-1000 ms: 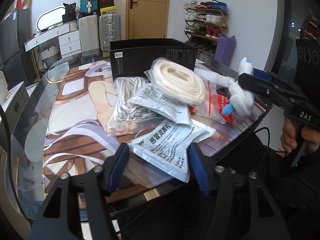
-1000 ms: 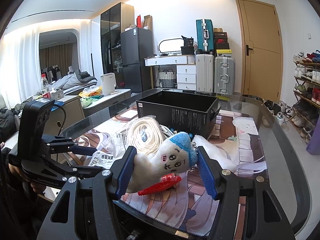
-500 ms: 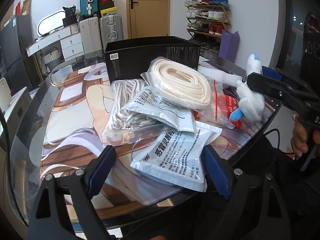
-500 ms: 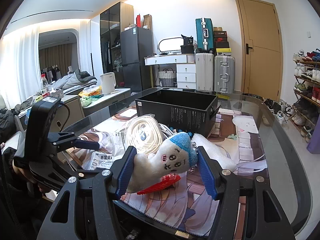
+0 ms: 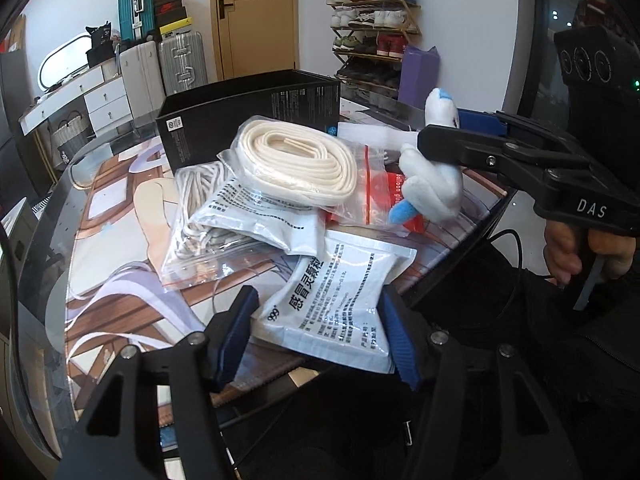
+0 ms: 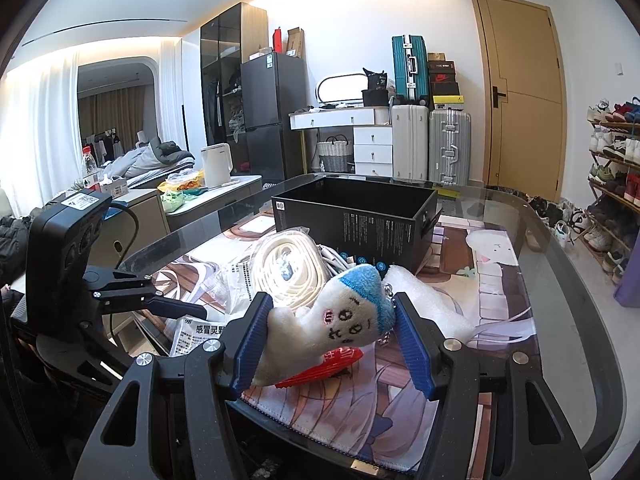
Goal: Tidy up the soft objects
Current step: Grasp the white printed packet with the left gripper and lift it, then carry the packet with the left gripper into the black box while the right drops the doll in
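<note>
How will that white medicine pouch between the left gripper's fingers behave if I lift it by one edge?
Likely floppy: the medicine pouch is a flat foil-like sachet that already bends over the table edge. Probably light for its size, as it looks thin. Its glossy skin may slip, so the left gripper, whose fingers sit either side of it, should close well in from the edge.

You are working in a home, in a lived-in apartment room. Behind the glass table [image 6: 560, 280] you see a wooden door [image 6: 520, 92] with a shoe rack [image 6: 616, 168] full of sneakers beside it. Three suitcases [image 6: 448, 148] stand against the wall, next to a white dresser [image 6: 360, 140] with a mirror. A black fridge [image 6: 272, 116] and a dark cabinet [image 6: 228, 80] stand further left, and an electric kettle [image 6: 216, 164] sits on a low counter. Behind this, a bed with a rumpled blanket [image 6: 156, 160] is near long curtains [image 6: 36, 140].
</note>
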The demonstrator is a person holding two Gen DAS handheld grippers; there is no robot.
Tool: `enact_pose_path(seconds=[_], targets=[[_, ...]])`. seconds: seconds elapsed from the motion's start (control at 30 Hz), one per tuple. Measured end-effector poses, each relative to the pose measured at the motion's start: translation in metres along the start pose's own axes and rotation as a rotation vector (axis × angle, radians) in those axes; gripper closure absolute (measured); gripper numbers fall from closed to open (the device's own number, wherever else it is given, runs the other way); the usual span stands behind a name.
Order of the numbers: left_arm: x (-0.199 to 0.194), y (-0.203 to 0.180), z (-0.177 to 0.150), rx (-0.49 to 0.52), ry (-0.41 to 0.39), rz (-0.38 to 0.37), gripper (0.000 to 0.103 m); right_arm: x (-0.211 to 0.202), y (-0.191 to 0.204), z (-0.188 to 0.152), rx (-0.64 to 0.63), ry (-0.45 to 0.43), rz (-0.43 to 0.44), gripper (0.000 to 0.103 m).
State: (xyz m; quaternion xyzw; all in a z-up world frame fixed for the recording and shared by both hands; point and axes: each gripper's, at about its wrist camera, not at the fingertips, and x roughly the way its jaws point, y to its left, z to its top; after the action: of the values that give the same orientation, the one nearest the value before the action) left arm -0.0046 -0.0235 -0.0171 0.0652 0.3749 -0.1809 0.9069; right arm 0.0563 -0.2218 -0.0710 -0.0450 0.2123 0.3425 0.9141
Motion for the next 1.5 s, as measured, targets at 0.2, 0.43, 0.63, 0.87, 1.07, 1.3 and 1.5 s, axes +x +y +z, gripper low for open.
enact_pose_path(seconds=[0.2,0.43,0.63,0.87,1.07,1.3,1.5], targets=[[-0.001,0.001,-0.001,0.004,-0.011,-0.003,0.05,0.001,-0.002,0.0,0.004,0.002,-0.002,0.041],[-0.007,0.009,-0.004,-0.016,-0.02,-0.031,0.06,-0.001,-0.001,0.0,0.003,-0.004,-0.005,0.041],[-0.019,0.014,-0.009,-0.023,-0.046,-0.058,0.06,-0.002,-0.002,-0.001,0.006,-0.002,-0.003,0.041],[-0.038,0.024,-0.007,-0.05,-0.109,-0.077,0.06,-0.008,-0.003,0.003,0.011,-0.018,-0.009,0.041],[-0.053,0.04,-0.003,-0.124,-0.189,-0.073,0.06,-0.011,-0.007,0.008,0.014,-0.024,-0.029,0.041],[-0.062,0.041,0.004,-0.143,-0.238,-0.019,0.06,-0.012,-0.012,0.02,0.013,-0.036,-0.06,0.041],[-0.069,0.046,0.02,-0.189,-0.285,0.059,0.059,-0.009,-0.016,0.033,0.014,-0.04,-0.07,0.041]])
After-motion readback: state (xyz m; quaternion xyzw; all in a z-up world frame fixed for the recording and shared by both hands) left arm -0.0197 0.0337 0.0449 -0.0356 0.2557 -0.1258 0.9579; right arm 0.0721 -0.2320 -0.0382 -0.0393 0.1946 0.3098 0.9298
